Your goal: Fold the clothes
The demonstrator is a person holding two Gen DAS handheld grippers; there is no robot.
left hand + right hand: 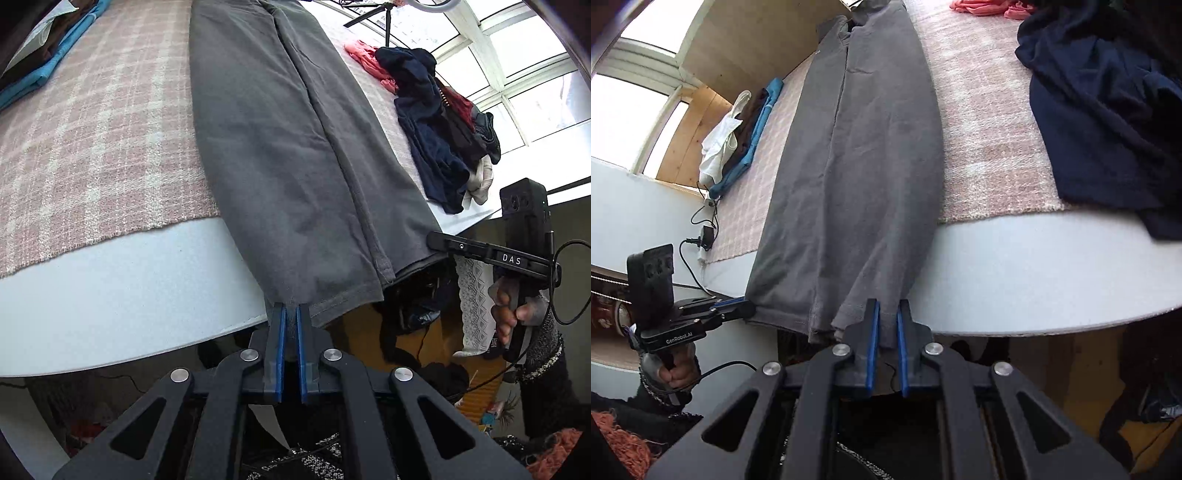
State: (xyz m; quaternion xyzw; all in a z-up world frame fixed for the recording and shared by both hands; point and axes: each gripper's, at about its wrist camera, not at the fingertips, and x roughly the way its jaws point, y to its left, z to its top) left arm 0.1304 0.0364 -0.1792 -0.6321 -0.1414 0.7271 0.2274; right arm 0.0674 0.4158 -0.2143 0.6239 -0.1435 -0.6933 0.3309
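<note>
A grey shirt lies lengthwise on the pink plaid blanket, folded into a long strip, its hem hanging over the white table edge. My left gripper is shut on one bottom corner of the hem. My right gripper is shut on the other bottom corner of the same shirt. The right gripper also shows in the left wrist view, and the left gripper in the right wrist view. Both hold the hem just off the table edge.
A pile of dark navy clothes and a pink garment lie right of the shirt. Folded blue, brown and white clothes are stacked at the left. Cables and a plug lie by the blanket's left edge.
</note>
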